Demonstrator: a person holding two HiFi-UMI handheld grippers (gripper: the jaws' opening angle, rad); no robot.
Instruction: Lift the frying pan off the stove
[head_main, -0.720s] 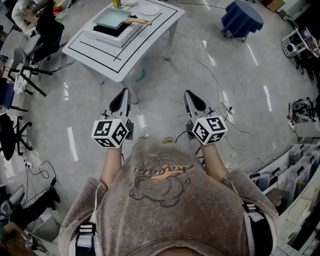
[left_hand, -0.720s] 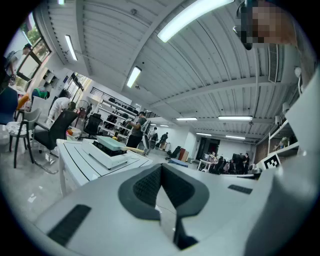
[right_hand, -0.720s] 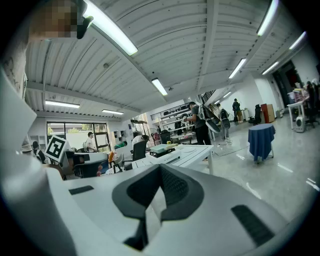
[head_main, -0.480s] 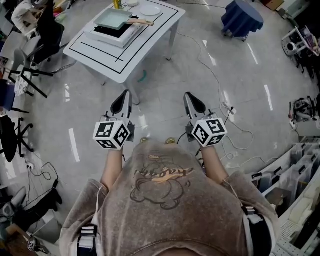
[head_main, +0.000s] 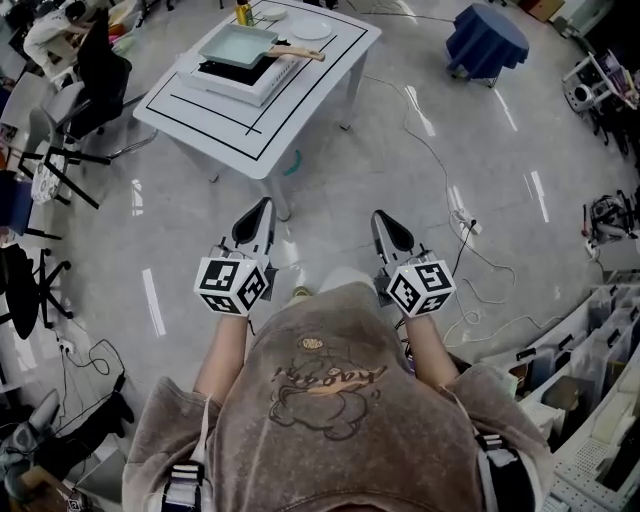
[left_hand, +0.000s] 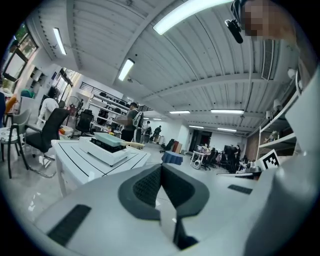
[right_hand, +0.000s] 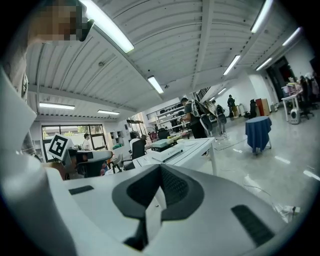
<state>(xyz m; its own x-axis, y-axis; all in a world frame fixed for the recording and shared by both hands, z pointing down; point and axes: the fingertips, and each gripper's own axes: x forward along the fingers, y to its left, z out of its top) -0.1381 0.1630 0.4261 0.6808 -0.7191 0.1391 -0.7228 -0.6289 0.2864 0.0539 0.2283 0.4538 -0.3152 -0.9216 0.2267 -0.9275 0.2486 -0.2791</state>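
On stove (head_main: 228, 80), frying pan (head_main: 236, 44) far ahead of left gripper (head_main: 261, 207), right gripper (head_main: 384, 219), jaws closed, empty

Counting off: one white worktop (head_main: 300, 110); on it one stove (head_main: 225, 82), one frying pan (head_main: 235, 44), one yellow bottle (head_main: 243, 14); white dishes, two, a plate (head_main: 312, 29) and a smaller dish (head_main: 270, 12); tongs, two, the left tongs (head_main: 262, 206) and the right tongs (head_main: 383, 218); marker cubes, two as well, a left cube (head_main: 233, 285) and a right cube (head_main: 421, 288); one round table under a blue cloth (head_main: 487, 38), standing on the floor well apart from the worktop.
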